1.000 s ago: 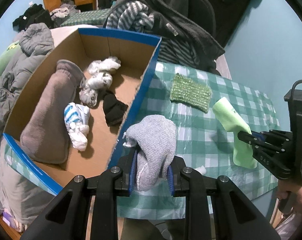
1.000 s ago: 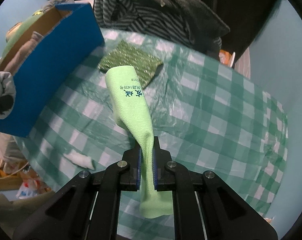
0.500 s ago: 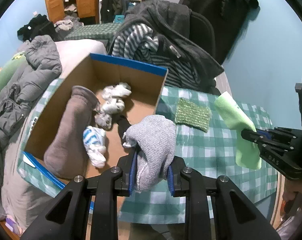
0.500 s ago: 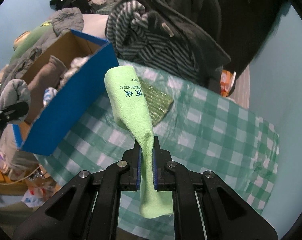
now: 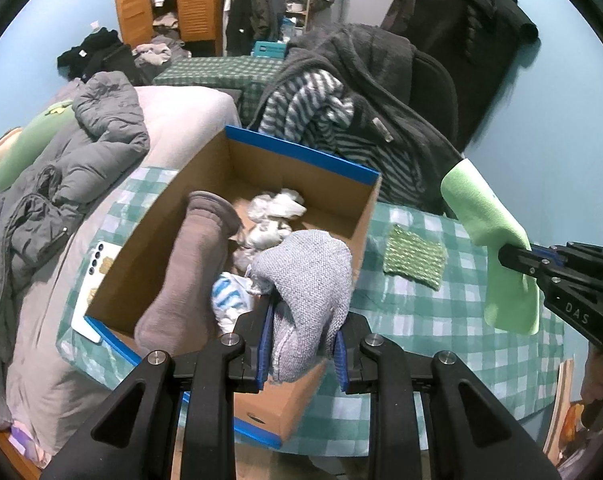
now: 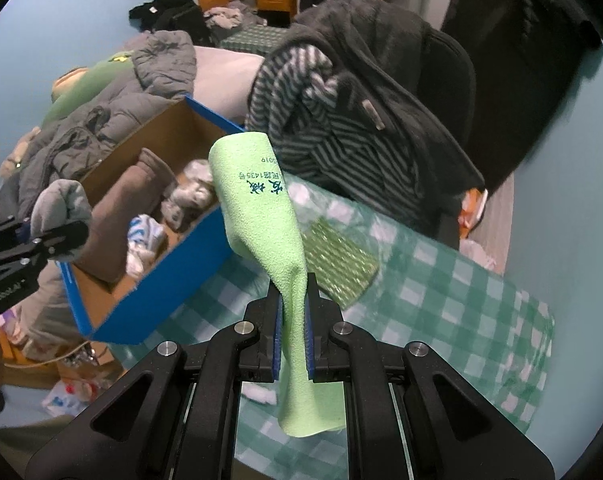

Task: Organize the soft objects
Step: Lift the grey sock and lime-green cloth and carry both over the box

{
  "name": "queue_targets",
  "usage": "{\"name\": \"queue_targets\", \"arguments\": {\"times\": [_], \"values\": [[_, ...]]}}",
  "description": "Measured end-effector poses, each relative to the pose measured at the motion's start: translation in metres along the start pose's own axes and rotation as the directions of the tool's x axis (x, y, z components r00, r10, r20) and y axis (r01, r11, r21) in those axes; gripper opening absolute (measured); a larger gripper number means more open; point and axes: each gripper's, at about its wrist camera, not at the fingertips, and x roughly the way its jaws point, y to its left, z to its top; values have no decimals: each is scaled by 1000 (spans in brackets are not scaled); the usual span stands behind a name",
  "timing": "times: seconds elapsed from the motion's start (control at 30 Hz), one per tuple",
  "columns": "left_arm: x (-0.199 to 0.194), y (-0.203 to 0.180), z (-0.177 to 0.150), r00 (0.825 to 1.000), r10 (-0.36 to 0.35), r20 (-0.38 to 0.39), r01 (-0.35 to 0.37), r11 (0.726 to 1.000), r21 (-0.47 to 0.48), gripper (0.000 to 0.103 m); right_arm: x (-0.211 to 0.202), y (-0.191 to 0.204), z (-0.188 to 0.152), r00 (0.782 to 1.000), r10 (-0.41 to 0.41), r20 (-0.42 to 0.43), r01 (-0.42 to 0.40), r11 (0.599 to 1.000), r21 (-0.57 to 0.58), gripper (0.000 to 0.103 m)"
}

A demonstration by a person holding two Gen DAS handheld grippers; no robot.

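**Both loads are up; the box lies to your left**

Your left gripper (image 5: pixel 301 344) is clenched on a bunched grey knitted cloth (image 5: pixel 307 280), and it hangs just over the near right corner of the open brown cardboard box with blue edging (image 5: pixel 301 152). Your right gripper (image 6: pixel 293 340) is pinched tight on a long lime-green cloth with dark printed lettering (image 6: pixel 261 208). Its long axis runs up and away from the jaws, with a short tail drooping below them.

The box stands at the left edge of the green-checked tablecloth (image 6: pixel 441 300), to the left of your right gripper, with the box's blue right wall between them. Your left hand is clearly the nearer one. In my judgement the grey cloth needs only a short carry forward over the rim, while the green one must cross leftward over that wall.

A flat green knitted square (image 5: pixel 415 256) lies on the tablecloth, beside the box's right wall.
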Motion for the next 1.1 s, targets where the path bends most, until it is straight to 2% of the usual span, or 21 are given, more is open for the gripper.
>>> {"name": "queue_targets", "arguments": {"times": [0.53, 1.1], "values": [[8, 36, 15, 998, 70, 7, -69, 996, -53, 25, 18, 59, 55, 993, 112, 23, -108, 988, -111, 8], [39, 70, 22, 993, 115, -38, -118, 987, -109, 26, 61, 102, 93, 977, 207, -41, -211, 968, -134, 8]]}}
